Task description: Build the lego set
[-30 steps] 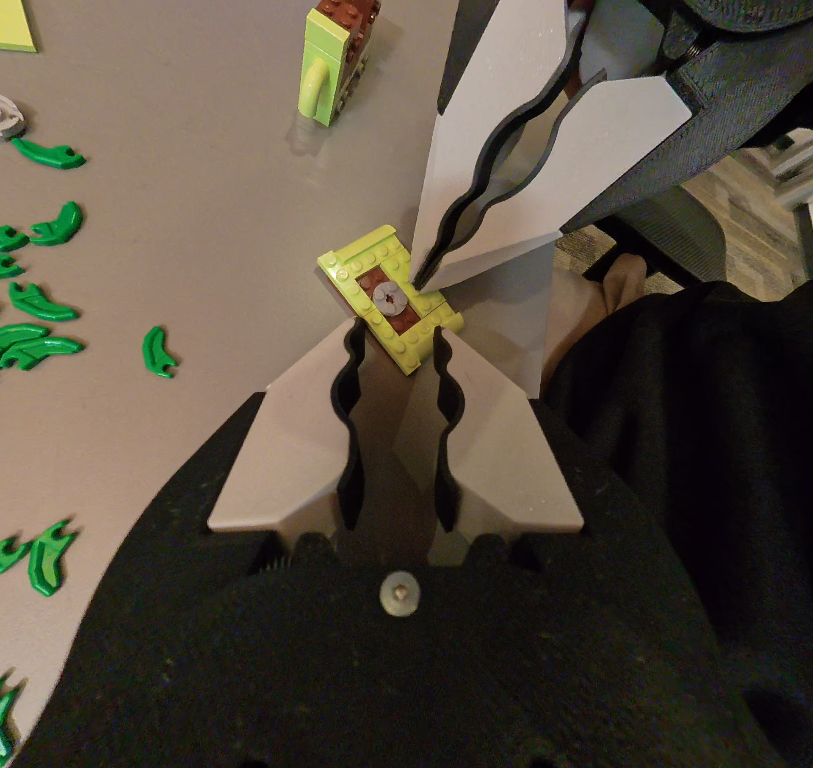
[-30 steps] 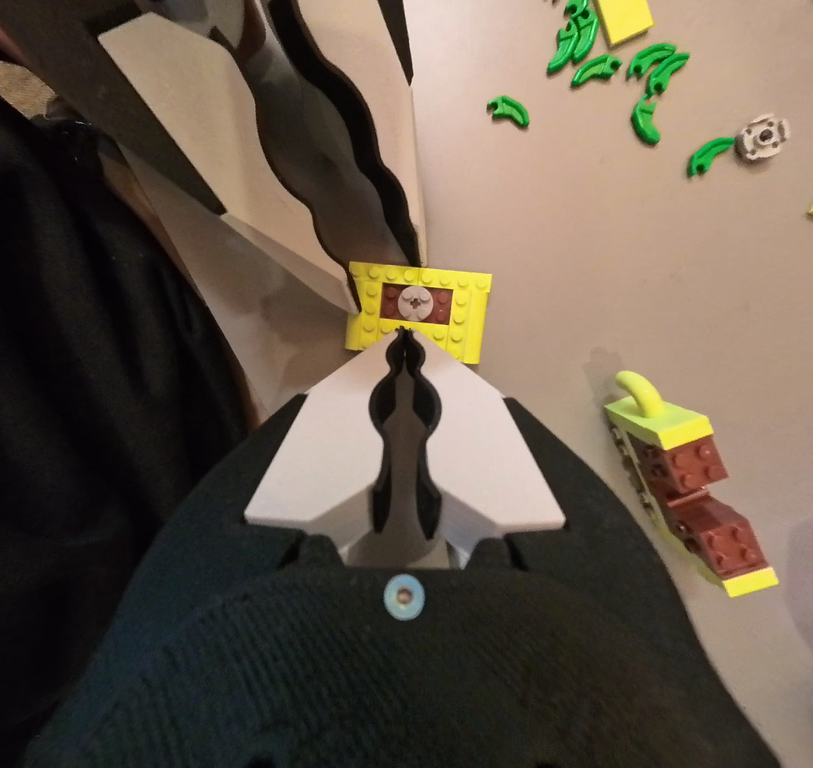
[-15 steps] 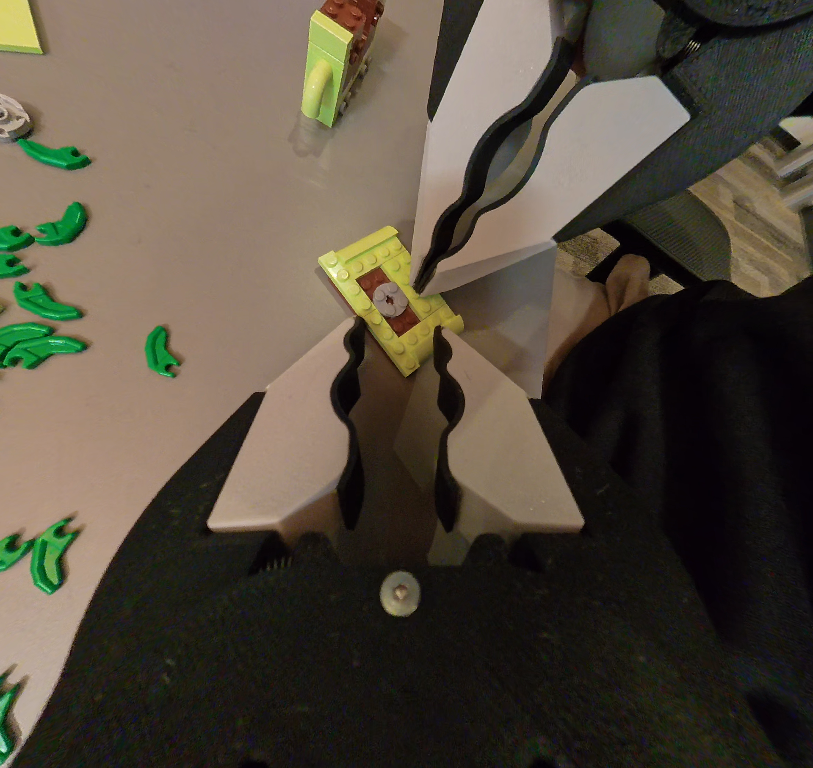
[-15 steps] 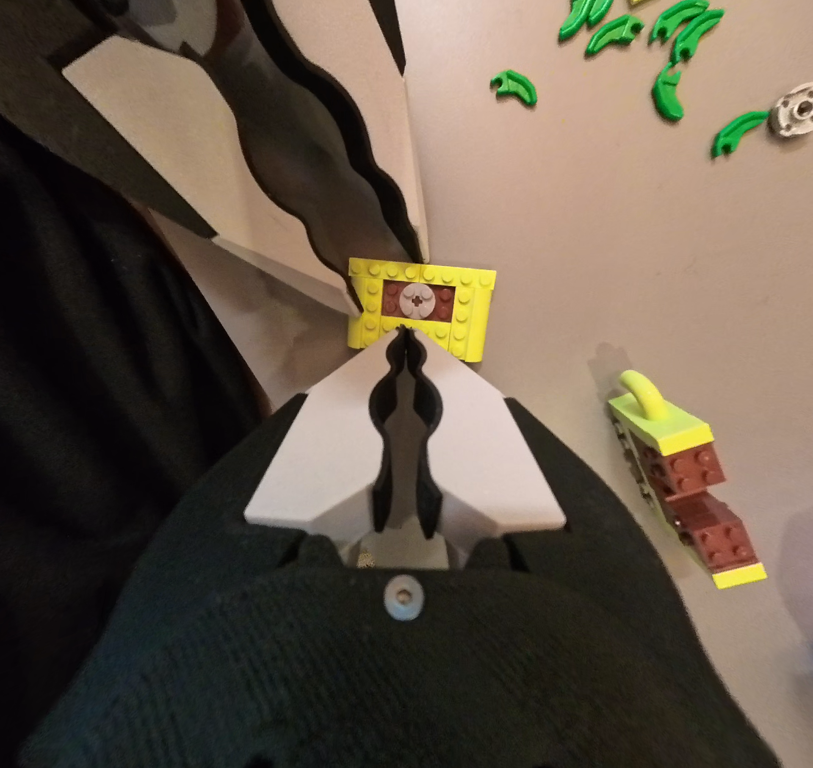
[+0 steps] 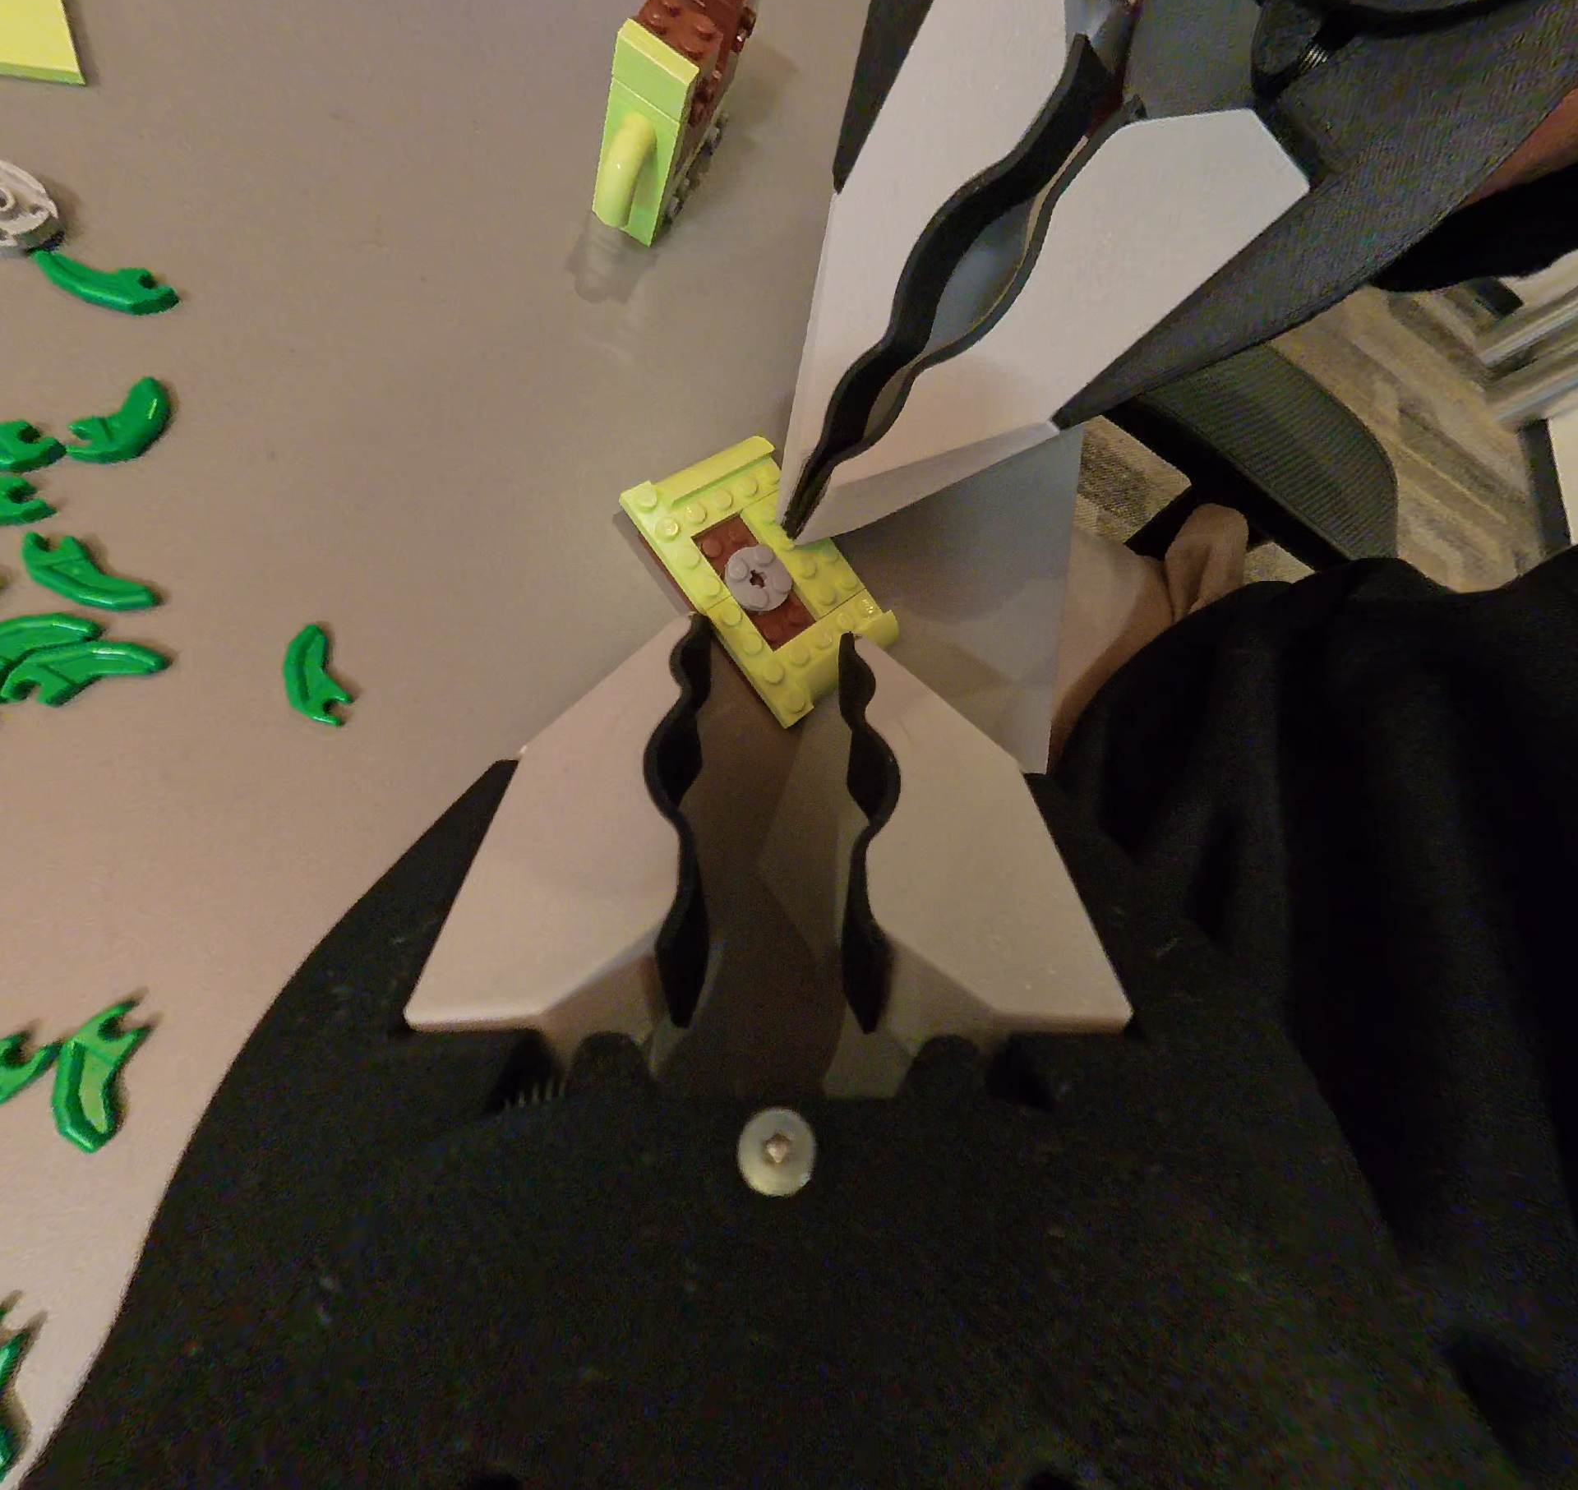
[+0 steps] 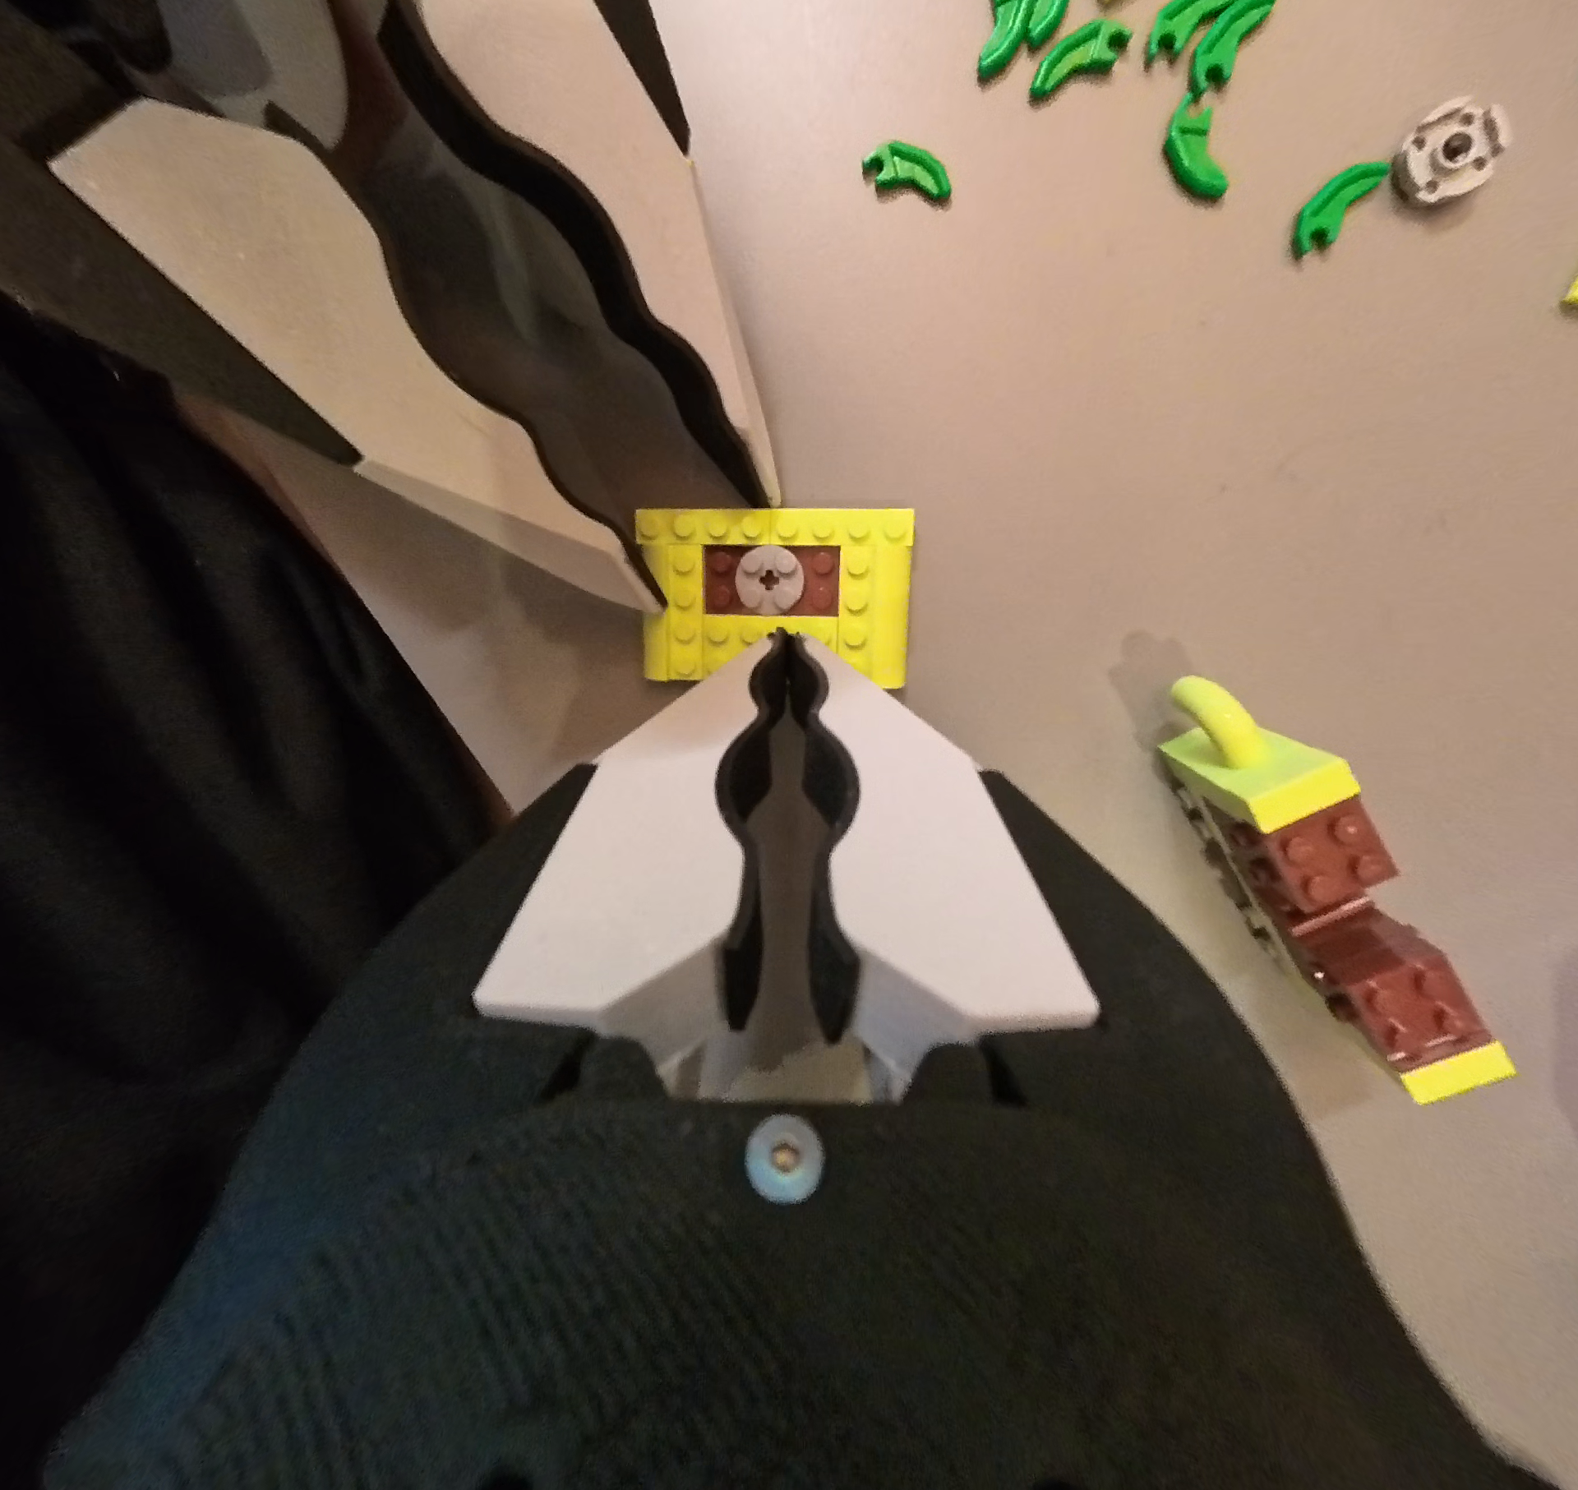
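Observation:
A lime plate assembly [image 5: 820,578] with a brown centre and a grey round stud piece [image 5: 756,576] is held just off the grey table. My left gripper [image 5: 768,638] is shut on its short end, one finger on each long side. My right gripper [image 5: 790,523] comes in from the upper right, jaws shut, tips pressed on the assembly's top edge. In the right wrist view the shut right gripper [image 6: 781,638] touches the near edge of the assembly [image 6: 871,587], and the left gripper [image 6: 709,552] clamps its left end.
A brown and lime build with a curved handle [image 5: 675,83] [image 6: 1315,851] lies on the table. Several green leaf pieces [image 5: 77,578] [image 6: 1195,23], a grey round piece [image 5: 21,207] [image 6: 1447,143] and a lime plate [image 5: 34,6] lie farther off. The table edge and a chair [image 5: 1281,458] are close on the right. Less than 4 cm separates the two grippers' tips.
My right gripper has tilted slightly while its tips stay on the assembly. My left gripper's hold and the assembly's place have not visibly changed.

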The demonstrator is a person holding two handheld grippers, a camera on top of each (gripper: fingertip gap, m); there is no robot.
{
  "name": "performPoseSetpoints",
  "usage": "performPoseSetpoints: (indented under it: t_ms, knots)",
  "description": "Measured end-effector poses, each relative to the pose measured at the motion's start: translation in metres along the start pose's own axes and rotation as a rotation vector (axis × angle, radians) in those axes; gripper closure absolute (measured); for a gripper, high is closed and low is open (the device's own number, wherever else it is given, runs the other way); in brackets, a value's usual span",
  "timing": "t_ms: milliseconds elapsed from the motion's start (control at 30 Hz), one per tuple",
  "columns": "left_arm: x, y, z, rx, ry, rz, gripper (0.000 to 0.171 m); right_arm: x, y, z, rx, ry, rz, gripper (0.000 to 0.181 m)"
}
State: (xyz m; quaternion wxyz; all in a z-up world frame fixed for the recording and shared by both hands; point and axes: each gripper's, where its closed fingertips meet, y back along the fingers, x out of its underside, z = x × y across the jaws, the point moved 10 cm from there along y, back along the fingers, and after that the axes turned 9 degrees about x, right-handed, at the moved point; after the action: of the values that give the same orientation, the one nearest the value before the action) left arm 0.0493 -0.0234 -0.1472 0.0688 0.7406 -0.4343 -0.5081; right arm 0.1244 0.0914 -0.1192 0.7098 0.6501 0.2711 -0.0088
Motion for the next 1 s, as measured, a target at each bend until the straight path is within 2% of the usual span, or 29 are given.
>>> performPoseSetpoints:
  t_ms: [267,333,567,733,867,1000]
  knots:
    - [0.0,0.0,0.0,0.003,-0.004,0.003,0.144,0.0,0.001,-0.004,-0.028,-0.013,-0.002,0.181]
    - [0.0,0.0,-0.001,0.001,-0.005,0.003,0.144,-0.001,0.004,-0.006,0.019,-0.016,-0.056,0.181]
    - [0.0,0.0,0.0,-0.002,-0.005,0.003,0.144,0.002,0.001,-0.005,0.101,-0.006,-0.07,0.181]
    - [0.0,0.0,0.0,-0.001,-0.003,0.002,0.144,0.002,0.001,-0.005,0.099,0.001,-0.078,0.181]
    - [0.0,0.0,-0.001,-0.006,-0.009,0.003,0.144,0.001,0.001,-0.011,0.015,-0.059,-0.129,0.181]
    - [0.0,0.0,-0.001,-0.008,-0.011,0.004,0.144,-0.005,-0.004,-0.009,0.027,-0.038,-0.165,0.181]
